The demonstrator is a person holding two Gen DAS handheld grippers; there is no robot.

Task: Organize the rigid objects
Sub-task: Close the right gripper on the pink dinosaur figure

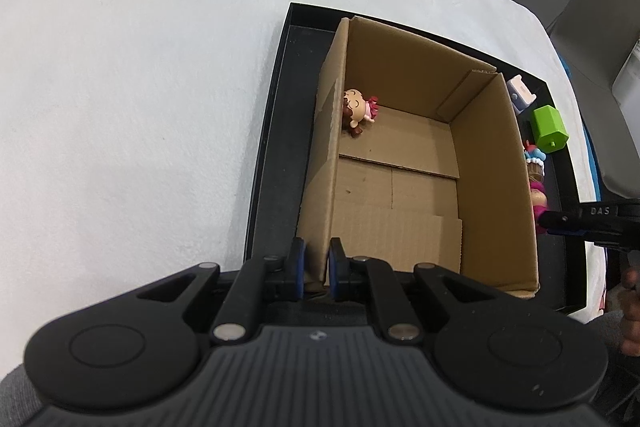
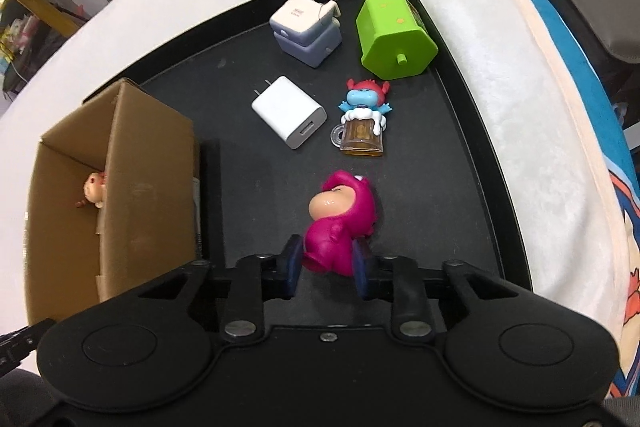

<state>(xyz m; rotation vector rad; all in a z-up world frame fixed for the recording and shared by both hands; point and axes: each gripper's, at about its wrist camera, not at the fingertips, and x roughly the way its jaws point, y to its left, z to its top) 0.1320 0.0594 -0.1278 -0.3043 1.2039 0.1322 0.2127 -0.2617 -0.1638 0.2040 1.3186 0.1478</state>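
Now, entries as seen:
Left gripper (image 1: 318, 267): pads clamped on the near wall of the cardboard box (image 1: 492, 163).
Right gripper (image 2: 327, 267): jaws closed on the magenta figurine (image 2: 340, 227), which lies on the black tray (image 2: 248, 171).
Box: stands on the tray's left part; a small doll (image 1: 358, 111) lies inside against its left wall.
Tray, right of the box: white charger (image 2: 290, 113); blue figure in a mug (image 2: 362, 119); green block (image 2: 394, 35) and grey-lilac cube (image 2: 306, 29) toward the far right corner.
Tray: rests on a white cloth (image 1: 140, 87).
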